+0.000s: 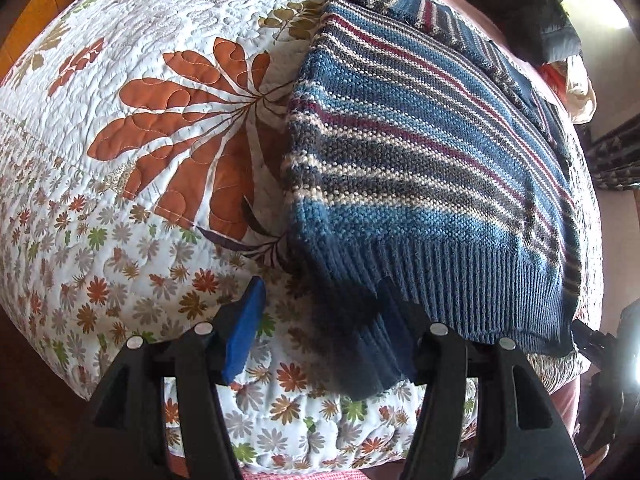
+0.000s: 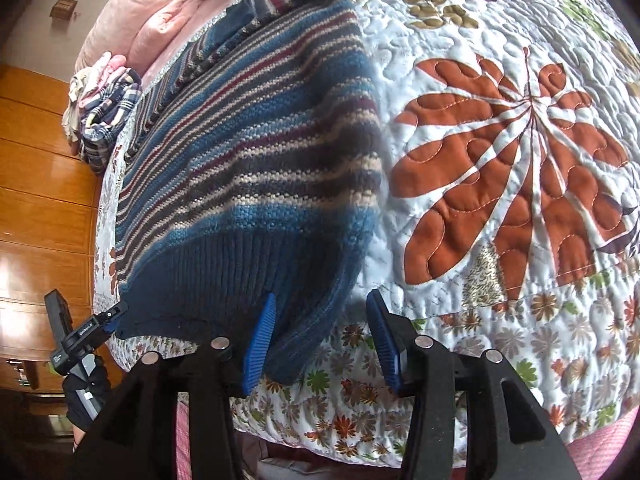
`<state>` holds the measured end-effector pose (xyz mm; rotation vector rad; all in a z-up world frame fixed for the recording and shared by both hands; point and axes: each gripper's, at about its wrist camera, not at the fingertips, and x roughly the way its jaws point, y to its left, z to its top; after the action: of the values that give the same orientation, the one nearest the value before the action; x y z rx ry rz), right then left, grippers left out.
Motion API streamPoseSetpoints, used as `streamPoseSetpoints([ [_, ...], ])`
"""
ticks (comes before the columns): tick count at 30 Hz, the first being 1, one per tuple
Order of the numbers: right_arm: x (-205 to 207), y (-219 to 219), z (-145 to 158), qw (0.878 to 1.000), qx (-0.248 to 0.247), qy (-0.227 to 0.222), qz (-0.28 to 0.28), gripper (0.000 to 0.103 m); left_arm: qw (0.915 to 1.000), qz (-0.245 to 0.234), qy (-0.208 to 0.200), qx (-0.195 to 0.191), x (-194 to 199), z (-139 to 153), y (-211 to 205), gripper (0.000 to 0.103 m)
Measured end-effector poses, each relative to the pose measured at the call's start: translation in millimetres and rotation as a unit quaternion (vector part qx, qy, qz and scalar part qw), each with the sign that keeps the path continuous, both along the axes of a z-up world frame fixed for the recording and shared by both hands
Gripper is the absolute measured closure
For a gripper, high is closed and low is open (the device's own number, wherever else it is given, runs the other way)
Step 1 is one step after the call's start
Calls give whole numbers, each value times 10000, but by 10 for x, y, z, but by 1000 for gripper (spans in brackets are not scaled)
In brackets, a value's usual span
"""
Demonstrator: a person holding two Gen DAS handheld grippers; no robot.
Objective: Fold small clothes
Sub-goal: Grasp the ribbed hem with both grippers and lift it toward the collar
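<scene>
Presently my left tongs (image 1: pixel 320 328) and right tongs (image 2: pixel 320 336) gape empty at the sweater (image 1: pixel 420 152): thick, soft, floppy knit; I would grip its ribbed hem (image 1: pixel 460 288)

Blue-striped sweater (image 1: pixel 420 152), floral quilt (image 1: pixel 140 120)

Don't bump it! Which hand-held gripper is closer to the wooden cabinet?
Left. The left hand-held gripper is at the sweater corner beside the wooden cabinet; the right hand-held gripper, at the opposite corner.
</scene>
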<state>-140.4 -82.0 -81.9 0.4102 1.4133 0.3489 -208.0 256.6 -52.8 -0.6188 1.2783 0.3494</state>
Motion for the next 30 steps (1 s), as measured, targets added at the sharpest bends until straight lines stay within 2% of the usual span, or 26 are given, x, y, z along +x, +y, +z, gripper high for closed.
streamPoseSetpoints([
  [2,-20,61,-20,10000,66,9,57,55,10000,6,-22,-91,31,0,-18,46],
  [4,-34,116,-43,9999,64,24,124,59,9992,72,-94,-372,72,-15,-32,47],
  [5,-33,137,-47,9999,-26,0,130,64,9988,98,-115,-455,91,-31,-48,51],
  [6,-32,148,-54,9999,-51,-9,156,74,9986,135,-107,-497,105,-51,-55,54],
  [9,-44,147,-83,9999,71,61,128,85,9988,213,-39,-445,127,-92,-84,62],
  [12,-84,133,-67,9998,120,40,169,91,9989,236,20,-403,100,-103,-88,79],
  [14,-110,101,-39,9995,293,35,138,92,9973,309,-63,-662,72,-103,-85,94],
  [19,-90,14,54,9973,735,39,-13,93,9974,319,-162,-632,59,-33,-110,95],
  [23,-28,-48,219,9950,995,-102,-65,94,9962,326,-413,-691,47,134,-75,95],
  [30,337,-87,502,9925,1157,-380,-67,94,9932,336,-867,-695,275,457,52,95],
])
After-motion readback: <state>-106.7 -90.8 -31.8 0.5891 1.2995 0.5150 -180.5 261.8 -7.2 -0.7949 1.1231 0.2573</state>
